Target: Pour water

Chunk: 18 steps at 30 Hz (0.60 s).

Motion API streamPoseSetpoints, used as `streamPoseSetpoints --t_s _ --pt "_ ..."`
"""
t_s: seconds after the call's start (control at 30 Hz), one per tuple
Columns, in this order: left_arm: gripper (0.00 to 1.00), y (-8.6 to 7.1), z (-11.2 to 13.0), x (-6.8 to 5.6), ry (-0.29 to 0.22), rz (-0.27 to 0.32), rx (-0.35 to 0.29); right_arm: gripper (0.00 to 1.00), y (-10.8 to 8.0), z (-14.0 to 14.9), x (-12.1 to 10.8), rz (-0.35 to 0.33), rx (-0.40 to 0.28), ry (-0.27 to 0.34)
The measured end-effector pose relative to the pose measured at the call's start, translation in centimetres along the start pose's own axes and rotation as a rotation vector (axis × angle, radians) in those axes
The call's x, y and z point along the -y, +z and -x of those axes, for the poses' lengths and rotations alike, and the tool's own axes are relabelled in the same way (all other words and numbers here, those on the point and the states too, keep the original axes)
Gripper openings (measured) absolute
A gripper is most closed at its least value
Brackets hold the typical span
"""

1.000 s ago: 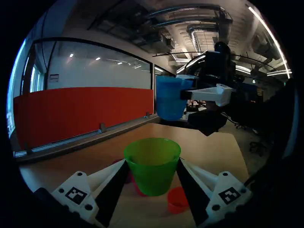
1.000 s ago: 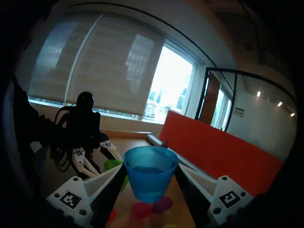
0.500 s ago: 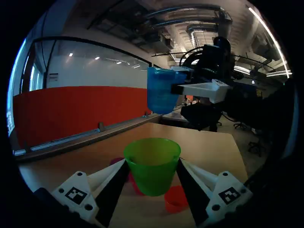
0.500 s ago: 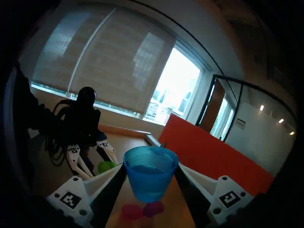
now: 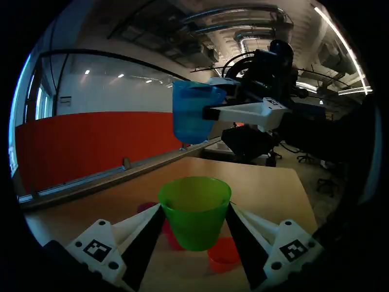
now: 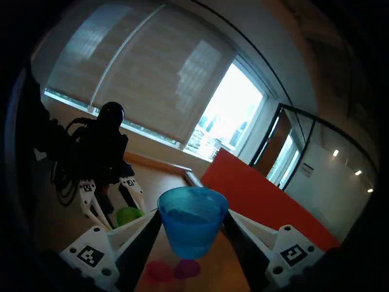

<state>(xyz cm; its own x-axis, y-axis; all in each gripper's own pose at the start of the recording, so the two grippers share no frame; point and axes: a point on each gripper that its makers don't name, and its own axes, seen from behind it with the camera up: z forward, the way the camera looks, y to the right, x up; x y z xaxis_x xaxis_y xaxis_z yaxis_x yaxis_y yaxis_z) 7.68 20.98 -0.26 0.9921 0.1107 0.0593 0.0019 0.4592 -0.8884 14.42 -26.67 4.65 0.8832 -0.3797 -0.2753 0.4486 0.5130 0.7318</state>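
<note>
Risk:
- Left gripper (image 5: 194,220) clamped on green cup (image 5: 195,211), lower centre of left gripper view.
- Blue cup (image 5: 192,114) at upper centre there, well above green rim and seemingly beyond it.
- Right gripper (image 6: 192,228) clamped on blue cup; water visible inside.
- Tipping before cups line up, or from such height, likely splashes water onto wooden table (image 5: 272,185) and small red item (image 5: 222,253).

Room:
- Red partition (image 5: 97,141) at left, glass above.
- Ceiling ducts (image 5: 243,39) at upper right.
- Blinds (image 6: 136,82) at upper left of right gripper view.

My left gripper (image 5: 194,210): fingers press both sides of the upright green cup (image 5: 195,221).
Blue cup (image 5: 191,113): I see it higher, beyond, held by the right gripper (image 5: 208,103).
Table (image 5: 265,182): small red cup (image 5: 222,254) underneath.
</note>
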Motion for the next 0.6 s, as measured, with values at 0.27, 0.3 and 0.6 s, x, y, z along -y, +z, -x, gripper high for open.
streamPoseSetpoints --t_s 0.27,0.3,0.6 --pt "0.83 0.0 -0.3 0.0 0.007 -0.004 -0.008 0.9 0.5 -0.3 -0.2 -0.001 0.005 -0.044" --pt "0.83 0.0 -0.4 0.0 0.008 -0.004 -0.009 0.9 0.5 -0.4 -0.2 -0.001 0.005 -0.049" --pt "0.83 0.0 -0.7 0.0 0.014 -0.01 -0.021 0.9 1.1 -0.7 -0.5 -0.011 0.009 -0.105"
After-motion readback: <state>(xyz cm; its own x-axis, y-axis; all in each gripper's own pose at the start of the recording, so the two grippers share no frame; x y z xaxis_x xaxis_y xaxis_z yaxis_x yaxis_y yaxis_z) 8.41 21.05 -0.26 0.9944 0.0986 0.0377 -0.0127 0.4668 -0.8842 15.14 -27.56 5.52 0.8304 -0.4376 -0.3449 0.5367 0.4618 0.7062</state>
